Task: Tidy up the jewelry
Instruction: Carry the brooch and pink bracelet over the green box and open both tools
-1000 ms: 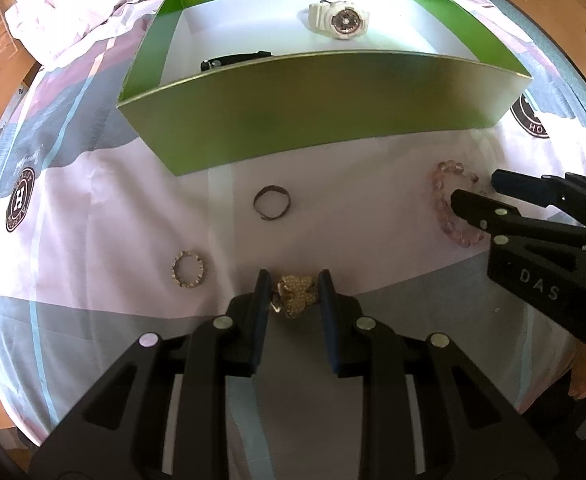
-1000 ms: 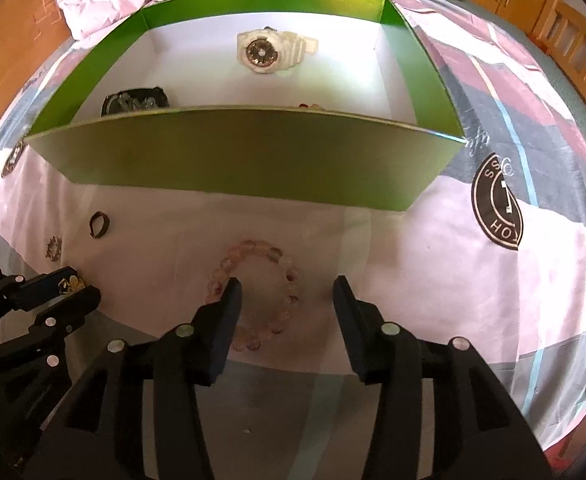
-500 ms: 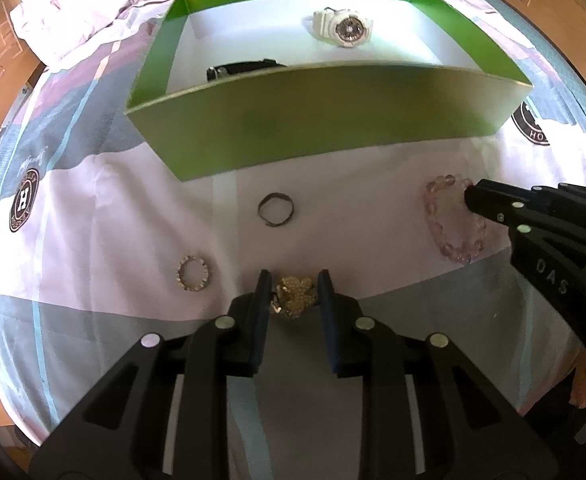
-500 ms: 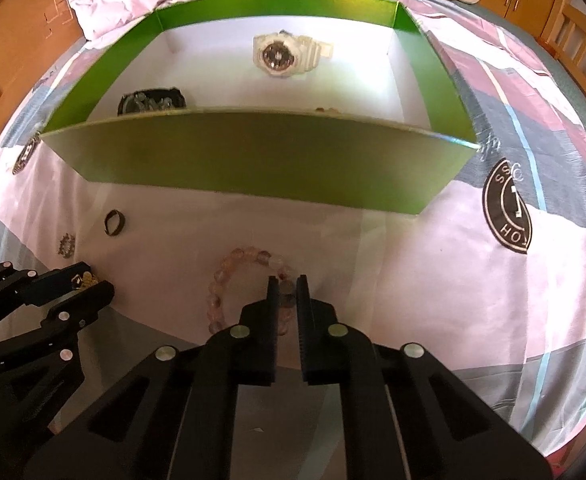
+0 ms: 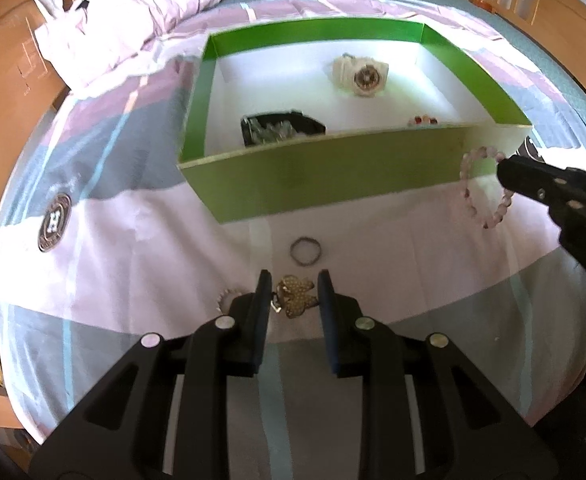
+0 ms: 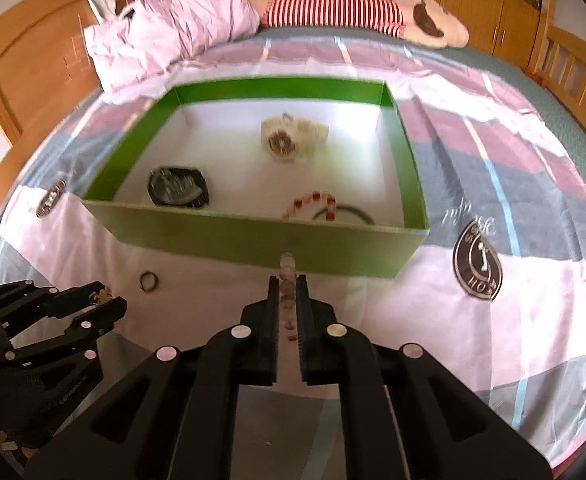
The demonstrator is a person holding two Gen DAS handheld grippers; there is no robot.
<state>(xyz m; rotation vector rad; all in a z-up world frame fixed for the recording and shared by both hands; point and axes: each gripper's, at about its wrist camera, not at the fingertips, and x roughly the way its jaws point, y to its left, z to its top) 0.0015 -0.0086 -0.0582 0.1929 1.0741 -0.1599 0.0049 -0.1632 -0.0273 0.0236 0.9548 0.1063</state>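
Between left gripper (image 5: pixel 292 298) jaws: gold butterfly piece (image 5: pixel 295 295), clamped, jaws narrow. Right gripper (image 6: pixel 287 292) jaws nearly closed, pinching pink bead bracelet (image 5: pixel 484 188); loop hangs below tips, clear of bedsheet (image 5: pixel 141 248). Ahead of both jaws: green box (image 6: pixel 253 240) holding white watch (image 6: pixel 289 140). Just beyond left tips: dark ring (image 5: pixel 305 251) on sheet.
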